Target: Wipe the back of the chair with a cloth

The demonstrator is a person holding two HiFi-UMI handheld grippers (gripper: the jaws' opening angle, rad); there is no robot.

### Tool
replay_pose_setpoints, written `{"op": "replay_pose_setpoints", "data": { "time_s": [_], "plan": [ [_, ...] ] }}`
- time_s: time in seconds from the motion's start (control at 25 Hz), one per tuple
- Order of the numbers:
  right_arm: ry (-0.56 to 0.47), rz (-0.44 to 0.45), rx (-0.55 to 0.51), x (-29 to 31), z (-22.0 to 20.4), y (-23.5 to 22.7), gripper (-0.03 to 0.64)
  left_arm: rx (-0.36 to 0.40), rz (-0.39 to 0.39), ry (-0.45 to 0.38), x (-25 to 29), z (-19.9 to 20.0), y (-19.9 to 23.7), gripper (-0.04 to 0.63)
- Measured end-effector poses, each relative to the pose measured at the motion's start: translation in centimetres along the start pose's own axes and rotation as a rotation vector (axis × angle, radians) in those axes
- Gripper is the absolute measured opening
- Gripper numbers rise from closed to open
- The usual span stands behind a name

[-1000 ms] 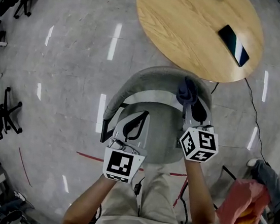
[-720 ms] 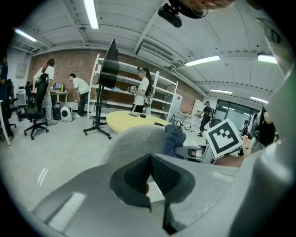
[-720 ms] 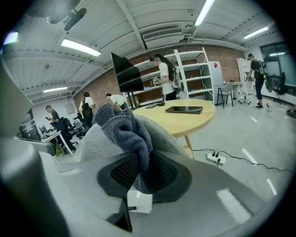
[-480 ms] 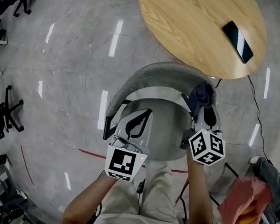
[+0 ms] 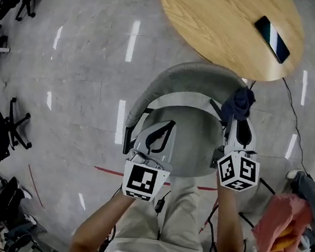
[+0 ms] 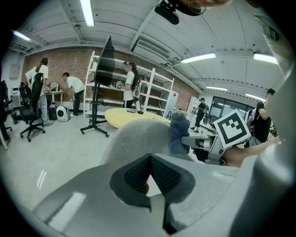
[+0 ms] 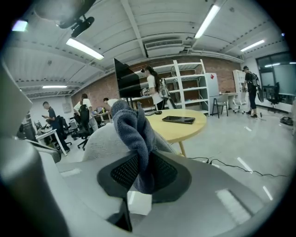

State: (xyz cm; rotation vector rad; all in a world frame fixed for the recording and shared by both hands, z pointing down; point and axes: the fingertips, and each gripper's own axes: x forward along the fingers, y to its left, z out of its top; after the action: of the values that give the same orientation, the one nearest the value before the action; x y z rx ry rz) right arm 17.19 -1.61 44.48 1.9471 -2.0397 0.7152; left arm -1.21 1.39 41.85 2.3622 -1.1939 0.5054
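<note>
Grey floor [image 5: 82,84]; bunched dark-blue cloth [image 5: 238,102] pinched in right tool [image 5: 237,121].

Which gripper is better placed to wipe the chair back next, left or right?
Right. The right gripper holds the cloth beside the chair back; the left gripper is shut and empty.

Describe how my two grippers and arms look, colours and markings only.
The left claw and right claw are light grey moulded shells with black meshed pads inside the jaws. Each carries a white cube printed with black square markers at its rear. The forearms are bare, with no sleeves in view; the trousers are pale beige.
</note>
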Motion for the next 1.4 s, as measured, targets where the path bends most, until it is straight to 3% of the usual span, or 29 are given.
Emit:
{"op": "replay_pose_setpoints", "data": {
  "time_s": [0.36,0.6,0.88,0.96,1.12,1.24,1.4],
  "plan": [
    [0.010,0.302,-0.160,-0.5,-0.6,7.0,0.089,0.005,0.031,0.005,-1.8,-2.4,1.6,0.000],
    [0.070,0.552,-0.302,-1.1,-4.3,13.0,0.089,-0.053,0.112,-0.015,-4.6,-4.0,3.3,0.000],
    [0.080,0.741,-0.408,-1.2,-8.0,18.0,0.089,-0.075,0.133,-0.039,-6.6,-5.6,4.5,0.000],
    [0.073,0.785,-0.450,-1.0,-9.0,19.5,0.088,-0.070,0.139,-0.044,-6.8,-6.4,4.9,0.000],
    [0.138,0.848,-0.494,-0.9,-12.3,21.3,0.083,-0.141,0.097,-0.062,-7.5,-7.3,4.8,0.000],
    [0.175,0.875,-0.514,-0.7,-14.3,22.7,0.083,-0.099,0.105,-0.106,-8.0,-7.4,4.9,0.000],
    [0.221,0.894,-0.529,0.1,-16.7,24.1,0.083,-0.116,0.106,-0.081,-8.3,-8.7,5.0,0.000]
  ]
}}
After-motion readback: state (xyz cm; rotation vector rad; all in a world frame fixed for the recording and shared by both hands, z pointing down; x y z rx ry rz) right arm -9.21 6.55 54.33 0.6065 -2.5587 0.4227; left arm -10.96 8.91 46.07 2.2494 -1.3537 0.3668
